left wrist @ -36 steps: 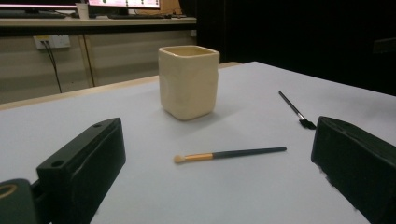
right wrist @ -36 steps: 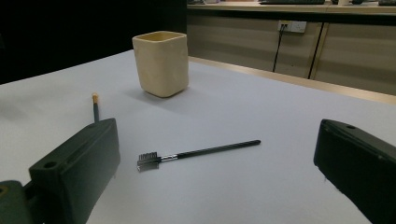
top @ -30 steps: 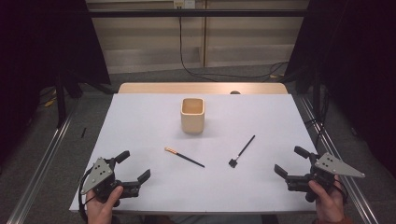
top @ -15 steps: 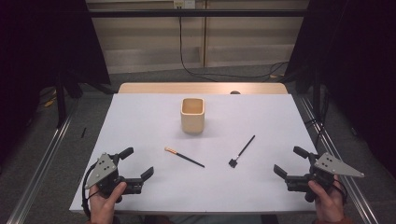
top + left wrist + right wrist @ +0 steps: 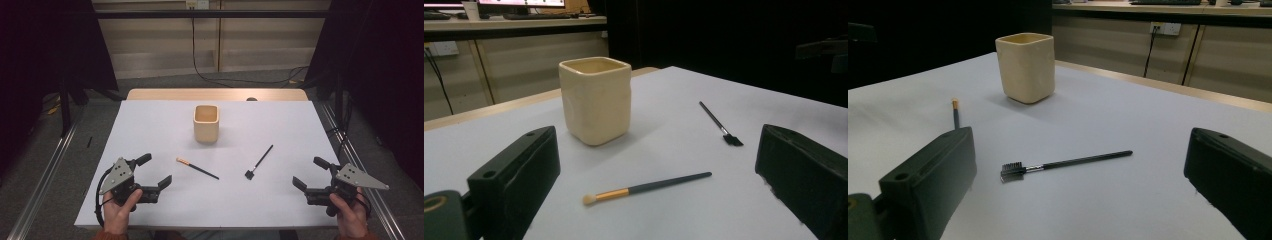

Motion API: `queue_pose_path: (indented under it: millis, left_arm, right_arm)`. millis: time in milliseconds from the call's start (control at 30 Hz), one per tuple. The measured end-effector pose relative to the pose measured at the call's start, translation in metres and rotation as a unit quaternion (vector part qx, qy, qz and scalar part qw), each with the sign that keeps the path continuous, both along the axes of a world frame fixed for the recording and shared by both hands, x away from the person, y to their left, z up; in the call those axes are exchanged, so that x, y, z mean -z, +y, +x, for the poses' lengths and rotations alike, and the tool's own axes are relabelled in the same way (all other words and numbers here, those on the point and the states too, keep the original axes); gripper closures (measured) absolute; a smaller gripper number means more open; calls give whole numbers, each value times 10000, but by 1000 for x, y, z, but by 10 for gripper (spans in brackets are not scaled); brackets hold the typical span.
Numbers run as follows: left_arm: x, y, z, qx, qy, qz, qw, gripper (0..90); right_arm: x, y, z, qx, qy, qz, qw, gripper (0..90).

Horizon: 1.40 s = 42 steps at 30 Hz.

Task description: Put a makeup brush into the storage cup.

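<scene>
No brand, label or readable writing was found on any item.

Container: one cream square-sided cup (image 5: 206, 123) stood upright on the white table (image 5: 150, 120), ahead of both grippers and between their lines of sight. Its mouth was open; from the high view the inside looked bare, though the bottom could not be seen clearly (both gripper views sat too low to look in).

Left gripper (image 5: 152, 171): held in the person's left hand (image 5: 120, 212) near the front edge of the table, jaws spread wide, nothing between them. In the left gripper view the brush with the gold ferrule (image 5: 644, 188) lay flat on the table just ahead of the jaws and between them, pale tip toward the gripper's left jaw, dark handle running toward its right. It was not touching either jaw. The cup (image 5: 595, 99) stood beyond it.

Right gripper (image 5: 310, 172): held in the right hand (image 5: 350, 215) near the front edge, jaws likewise parted and empty. In the right gripper view the black brow comb brush (image 5: 1058, 164) lay flat ahead of the jaws, bristle head toward the left jaw, handle toward the right, apart from both. The gold-ferrule brush (image 5: 955, 112) showed farther off, past the left jaw.

The two brushes lay apart from each other and from the cup.
</scene>
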State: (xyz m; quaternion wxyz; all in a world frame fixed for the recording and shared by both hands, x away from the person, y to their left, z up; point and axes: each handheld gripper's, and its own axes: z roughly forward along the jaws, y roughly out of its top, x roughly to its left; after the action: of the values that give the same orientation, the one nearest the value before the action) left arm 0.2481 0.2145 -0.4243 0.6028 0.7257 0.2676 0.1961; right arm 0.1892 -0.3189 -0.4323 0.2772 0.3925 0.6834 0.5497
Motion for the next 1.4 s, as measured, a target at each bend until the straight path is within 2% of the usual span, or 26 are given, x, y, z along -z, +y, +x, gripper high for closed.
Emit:
queue_pose_path:
  millis: [367, 433, 800, 933, 1167, 1300, 1400]
  left_arm:
    - [-12, -15, 8, 70, -172, -103, 9998, 41]
    - [-14, -17, 11, 54, -219, -64, 9997, 36]
    - [-13, -23, 24, 137, -109, -64, 9998, 32]
    - [-15, -28, 31, 181, -181, -2, 9997, 26]
    - [-19, -37, 40, 207, -198, -113, 9995, 26]
    - [-23, -45, 46, 289, -208, -51, 9994, 27]
    - [-26, -50, 51, 343, -231, -80, 9991, 26]
  right_arm:
    - [0, 0, 0, -2, 4, 31, 10000, 0]
    - [0, 0, 0, -6, 0, 28, 10000, 0]
    - [0, 1, -1, -29, -13, -3, 10000, 0]
    - [0, 1, 0, -37, -5, 6, 10000, 0]
    - [0, 1, 0, -36, -6, 8, 10000, 0]
    - [0, 1, 0, -47, -5, 11, 10000, 0]
    - [0, 1, 0, -47, 0, 9, 10000, 0]
